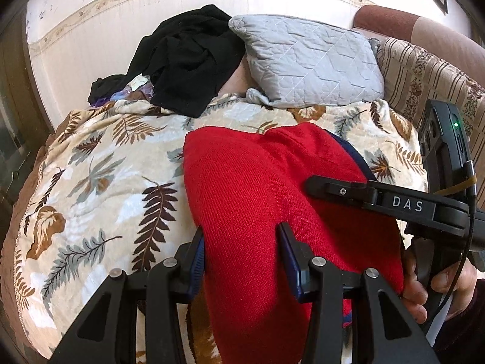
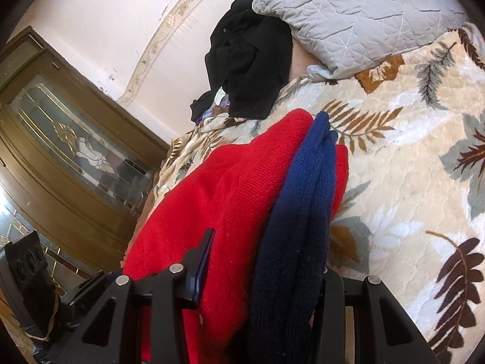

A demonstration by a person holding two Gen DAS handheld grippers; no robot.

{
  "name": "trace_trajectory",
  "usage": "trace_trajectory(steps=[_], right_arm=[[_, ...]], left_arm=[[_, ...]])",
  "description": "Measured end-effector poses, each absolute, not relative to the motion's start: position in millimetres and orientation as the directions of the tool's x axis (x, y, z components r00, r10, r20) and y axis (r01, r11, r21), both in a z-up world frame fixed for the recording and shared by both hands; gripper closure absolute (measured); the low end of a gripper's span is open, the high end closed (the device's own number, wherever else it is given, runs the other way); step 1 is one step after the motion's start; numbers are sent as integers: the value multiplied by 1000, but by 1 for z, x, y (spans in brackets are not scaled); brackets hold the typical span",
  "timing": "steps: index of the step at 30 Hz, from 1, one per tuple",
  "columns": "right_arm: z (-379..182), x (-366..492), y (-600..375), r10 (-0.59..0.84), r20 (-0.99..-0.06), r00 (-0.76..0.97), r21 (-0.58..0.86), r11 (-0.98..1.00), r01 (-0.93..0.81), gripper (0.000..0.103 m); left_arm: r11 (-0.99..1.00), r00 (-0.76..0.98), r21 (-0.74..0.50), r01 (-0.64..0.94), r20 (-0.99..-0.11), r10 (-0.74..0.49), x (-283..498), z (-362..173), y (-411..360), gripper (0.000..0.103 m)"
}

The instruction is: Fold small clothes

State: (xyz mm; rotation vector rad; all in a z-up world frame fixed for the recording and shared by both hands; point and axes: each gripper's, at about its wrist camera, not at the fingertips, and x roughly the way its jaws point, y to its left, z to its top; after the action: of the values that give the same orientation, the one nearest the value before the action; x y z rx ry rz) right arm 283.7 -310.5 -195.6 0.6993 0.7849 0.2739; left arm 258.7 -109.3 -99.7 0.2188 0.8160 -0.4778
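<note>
On top of the leaf-patterned blanket covering the bed, one red knit garment is lying, bunched toward the near edge of the blanket. Only the right wrist view is showing the garment's navy blue trim as a thick folded band running along its right side, and only that view is taking in the wooden cabinet with its patterned glass door beyond the blanket's left edge. The left wrist view alone is showing the striped sofa past the far right corner, and the person's hand wrapped around the handle of the right gripper. Both views are showing one grey quilted pillow and one heap of black clothes sitting side by side, touching, along the far edge. Two grippers are working here. The left gripper is spread wide with the red knit bulging up between its blue-padded fingers, both pads pressing against the fabric without pinching it. For the right gripper, cloth is filling the gap between its fingers in its own view and hiding the right finger, so whether it is clamping cannot be told.
</note>
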Motion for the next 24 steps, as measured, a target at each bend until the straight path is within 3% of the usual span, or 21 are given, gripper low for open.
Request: trace_trajectory(steps=[6, 8, 13, 16, 20, 24], right_arm=[[-229, 297, -307, 441, -629, 640, 640, 761, 104, 57], [-240, 299, -307, 428, -672, 604, 622, 769, 147, 51], [-225, 285, -314, 371, -692, 620, 588, 787, 185, 47], [-212, 273, -311, 248, -727, 640, 476, 854, 210, 47], [-183, 244, -307, 63, -688, 723, 327, 916, 232, 47], [-157, 221, -298, 86, -612, 786, 320, 936, 146, 47]], left_arm=[[877, 525, 65, 476, -821, -224, 275, -142, -116, 53], [873, 506, 93, 479, -842, -188, 277, -156, -117, 43], [875, 548, 121, 468, -817, -180, 265, -144, -107, 39], [887, 559, 108, 448, -808, -184, 257, -137, -96, 39], [904, 626, 144, 402, -764, -157, 245, -125, -80, 39], [910, 619, 146, 388, -773, -140, 245, -131, -73, 37]])
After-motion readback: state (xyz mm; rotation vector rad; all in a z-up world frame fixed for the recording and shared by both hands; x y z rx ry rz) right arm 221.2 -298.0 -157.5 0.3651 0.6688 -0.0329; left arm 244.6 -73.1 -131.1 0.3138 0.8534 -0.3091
